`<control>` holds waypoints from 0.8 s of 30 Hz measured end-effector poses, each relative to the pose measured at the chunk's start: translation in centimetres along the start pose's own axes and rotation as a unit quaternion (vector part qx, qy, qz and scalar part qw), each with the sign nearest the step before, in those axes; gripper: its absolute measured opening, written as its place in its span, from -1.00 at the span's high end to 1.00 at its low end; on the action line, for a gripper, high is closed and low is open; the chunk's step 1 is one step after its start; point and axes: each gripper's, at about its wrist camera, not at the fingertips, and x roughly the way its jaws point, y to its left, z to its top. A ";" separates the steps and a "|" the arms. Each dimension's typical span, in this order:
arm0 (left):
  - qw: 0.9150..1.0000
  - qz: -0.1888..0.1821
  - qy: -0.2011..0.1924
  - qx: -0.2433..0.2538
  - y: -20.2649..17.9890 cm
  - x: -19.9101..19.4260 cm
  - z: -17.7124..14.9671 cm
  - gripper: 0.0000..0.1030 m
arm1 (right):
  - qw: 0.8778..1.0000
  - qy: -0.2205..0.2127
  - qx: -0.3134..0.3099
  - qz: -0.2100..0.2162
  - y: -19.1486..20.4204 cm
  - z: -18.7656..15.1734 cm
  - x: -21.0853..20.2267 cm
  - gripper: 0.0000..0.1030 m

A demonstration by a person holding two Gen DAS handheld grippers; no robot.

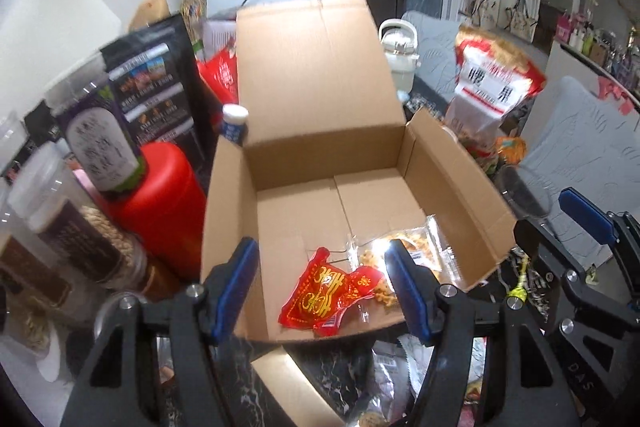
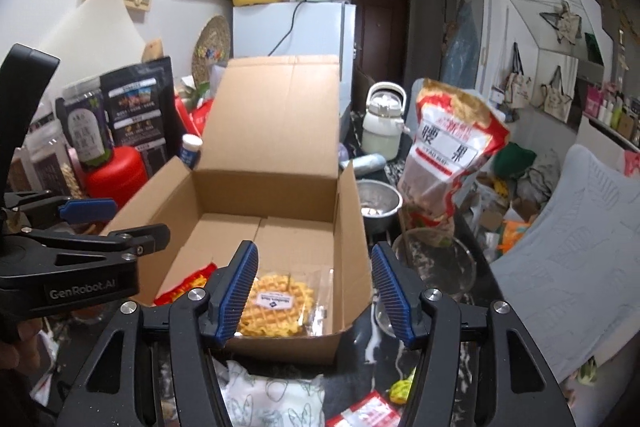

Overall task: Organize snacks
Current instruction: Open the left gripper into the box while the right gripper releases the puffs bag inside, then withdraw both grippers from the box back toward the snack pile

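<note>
L gripper [image 1: 326, 291] & R gripper [image 2: 314, 297]: fingers were parted, gripping nothing, above box [image 1: 320, 99] w/ red packet [image 1: 320, 301], waffle pack [image 2: 276, 303].

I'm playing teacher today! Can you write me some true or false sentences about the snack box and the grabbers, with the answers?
1. The cardboard box is open. True.
2. A waffle packet lies inside the box. True.
3. The right gripper is squeezing the waffle. False: its jaws are apart and hold nothing.
4. A red snack packet lies in the box too. True.
5. The left gripper holds a bottle. False: it is open and empty.
6. The big red and white bag is inside the box. False: it stands outside, to the right of the box.
</note>
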 end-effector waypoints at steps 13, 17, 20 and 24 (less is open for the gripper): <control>0.998 -0.025 -0.062 0.005 0.9 -9.5 -0.9 -0.27 | 0.998 -0.057 -0.024 -0.002 1.8 1.5 -8.5 -0.29; 0.997 -0.034 -0.074 0.006 1.2 -11.7 -1.7 -0.27 | 0.997 -0.066 -0.035 -0.002 2.5 1.3 -11.0 -0.32; 0.996 -0.030 -0.083 0.004 1.5 -13.2 -2.4 -0.27 | 0.997 -0.069 -0.037 0.008 3.0 0.9 -12.7 -0.39; 0.996 -0.029 -0.088 0.007 1.7 -14.7 -3.5 -0.27 | 0.996 -0.072 -0.044 0.012 3.5 0.2 -14.6 -0.46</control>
